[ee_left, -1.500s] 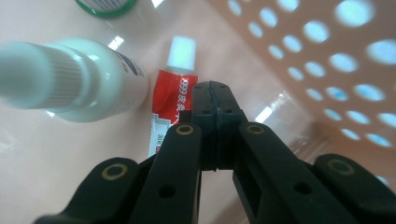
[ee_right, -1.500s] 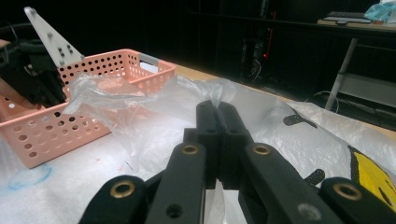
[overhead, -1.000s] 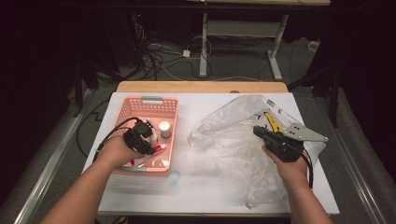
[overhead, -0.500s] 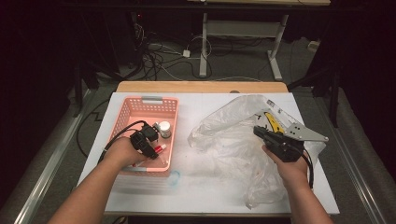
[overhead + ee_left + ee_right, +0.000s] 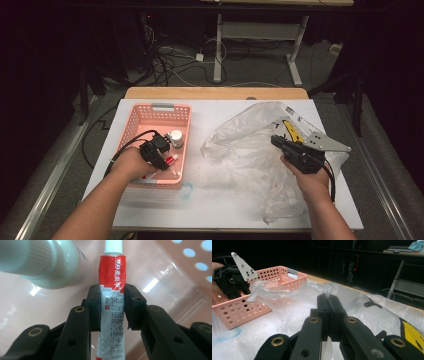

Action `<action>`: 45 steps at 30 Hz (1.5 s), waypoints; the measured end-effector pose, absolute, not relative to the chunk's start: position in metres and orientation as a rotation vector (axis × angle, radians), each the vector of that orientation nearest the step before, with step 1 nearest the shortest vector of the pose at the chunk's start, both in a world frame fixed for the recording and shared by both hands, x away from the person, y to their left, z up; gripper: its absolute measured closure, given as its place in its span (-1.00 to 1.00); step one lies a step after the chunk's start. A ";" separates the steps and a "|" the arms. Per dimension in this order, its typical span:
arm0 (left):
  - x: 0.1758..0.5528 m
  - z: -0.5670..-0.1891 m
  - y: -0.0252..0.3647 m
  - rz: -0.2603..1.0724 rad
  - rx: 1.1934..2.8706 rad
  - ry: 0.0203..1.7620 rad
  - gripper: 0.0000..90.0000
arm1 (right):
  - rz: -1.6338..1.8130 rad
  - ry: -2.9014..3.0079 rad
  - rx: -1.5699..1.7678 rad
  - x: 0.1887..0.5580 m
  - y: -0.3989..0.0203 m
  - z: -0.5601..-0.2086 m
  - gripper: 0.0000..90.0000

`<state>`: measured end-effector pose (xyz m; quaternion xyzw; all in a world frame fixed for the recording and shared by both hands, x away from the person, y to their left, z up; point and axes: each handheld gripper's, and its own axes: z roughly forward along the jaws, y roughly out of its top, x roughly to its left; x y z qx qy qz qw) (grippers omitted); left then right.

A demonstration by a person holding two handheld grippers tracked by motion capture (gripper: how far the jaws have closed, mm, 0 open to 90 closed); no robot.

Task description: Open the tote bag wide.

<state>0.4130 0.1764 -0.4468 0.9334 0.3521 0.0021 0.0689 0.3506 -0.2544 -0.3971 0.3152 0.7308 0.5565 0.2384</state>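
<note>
Left gripper [image 5: 112,308] pinches the ointment tube [image 5: 111,300] mid-body; right gripper [image 5: 328,305] pinches the plastic bag [image 5: 294,302].
The tube looks light, soft and dentable, best held gently at its middle; the bag is flimsy.

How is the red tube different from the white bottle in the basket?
The tube is flat-sided, red and white with printed writing; the bottle is round, plain and whitish, with a ribbed cap. The tube sits between the left gripper's pads, whose jaws have just been closing; nothing grips the bottle. The tube looks slimmer than the bottle. Both are in the pink basket.
</note>
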 end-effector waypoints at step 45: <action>0.368 -0.406 0.208 0.207 2.248 1.055 0.50 | 1.537 1.994 0.858 0.348 -0.254 -0.395 1.00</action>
